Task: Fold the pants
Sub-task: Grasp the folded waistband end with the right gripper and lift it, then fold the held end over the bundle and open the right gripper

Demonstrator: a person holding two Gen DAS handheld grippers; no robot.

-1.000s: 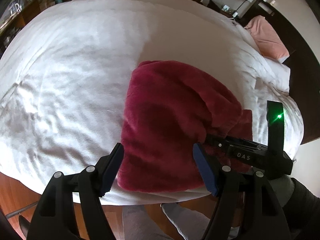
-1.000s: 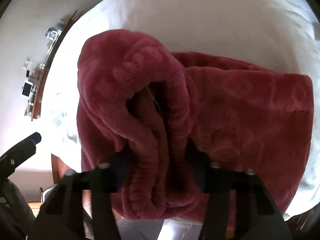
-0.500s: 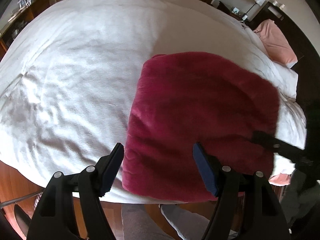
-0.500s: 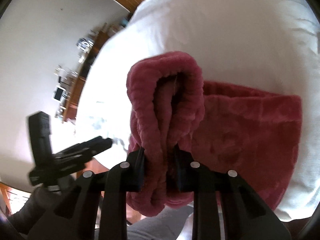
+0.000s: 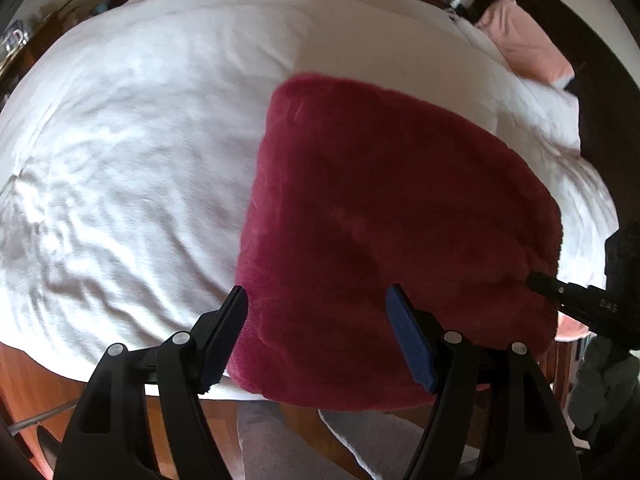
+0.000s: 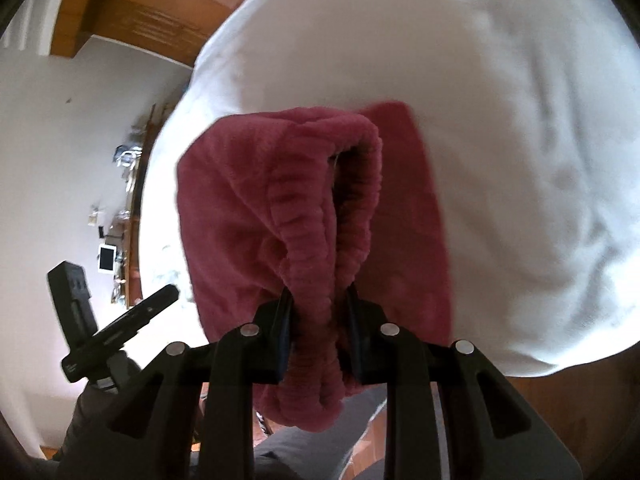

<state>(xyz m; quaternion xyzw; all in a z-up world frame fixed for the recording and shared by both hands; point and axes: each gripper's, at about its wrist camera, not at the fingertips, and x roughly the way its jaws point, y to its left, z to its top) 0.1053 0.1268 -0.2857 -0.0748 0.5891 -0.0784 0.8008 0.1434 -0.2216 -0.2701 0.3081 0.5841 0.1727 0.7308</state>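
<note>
The dark red fleece pants [image 5: 384, 216] lie folded on the white bed [image 5: 140, 140] near its front edge. My left gripper [image 5: 318, 332] is open and empty, its blue pads just above the pants' near edge. My right gripper [image 6: 318, 320] is shut on the bunched elastic waistband [image 6: 316, 240] of the pants [image 6: 240, 208] and holds that end up off the bed. The right gripper also shows in the left wrist view [image 5: 576, 300], at the pants' right edge. The left gripper shows in the right wrist view [image 6: 120, 328], left of the pants.
A pink pillow [image 5: 524, 44] and white pillows lie at the head of the bed, far right. A wooden sideboard with small items [image 6: 124, 216] stands along the wall left of the bed. Wooden floor and my grey trouser legs [image 5: 272, 440] are below the bed's edge.
My right gripper has lifted the waistband end and carried it to the right, drawing the pants out flatter. The left gripper has stayed open over the near edge.
</note>
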